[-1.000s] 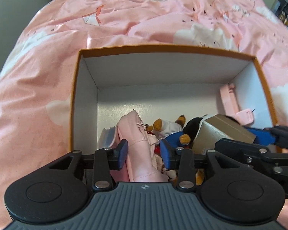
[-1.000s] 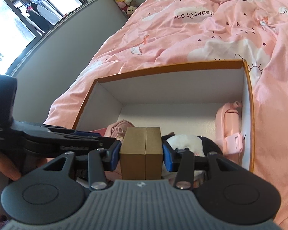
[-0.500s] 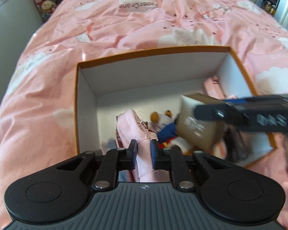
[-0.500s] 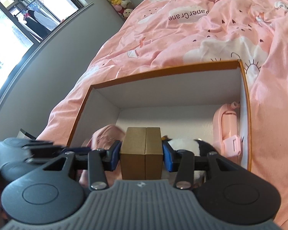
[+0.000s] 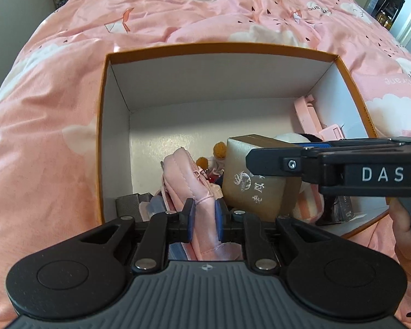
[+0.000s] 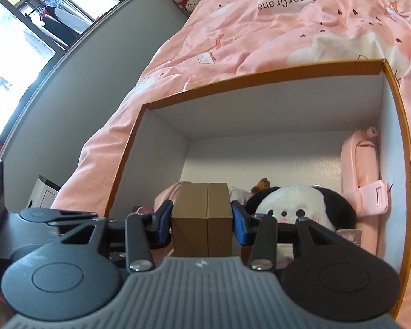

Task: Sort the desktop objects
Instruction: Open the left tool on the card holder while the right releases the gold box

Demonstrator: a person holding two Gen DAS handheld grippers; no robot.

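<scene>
1. Left gripper [image 5: 204,219] clenches a pink pouch [image 5: 190,181] inside the orange-rimmed box [image 5: 219,48] on a pink bedspread [image 5: 54,109].
2. Right gripper [image 6: 202,219] grips a brown carton [image 6: 202,219] above the box, beside a panda plush [image 6: 296,205].

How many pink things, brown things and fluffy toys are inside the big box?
Pink things: 2, the pink fabric pouch and the pink plastic holder.
Brown things: 1, the brown cardboard carton.
Fluffy toys: 2, the black-and-white plush toy and a small plush with orange ears.
Total: 5 in the orange-rimmed white box.
</scene>
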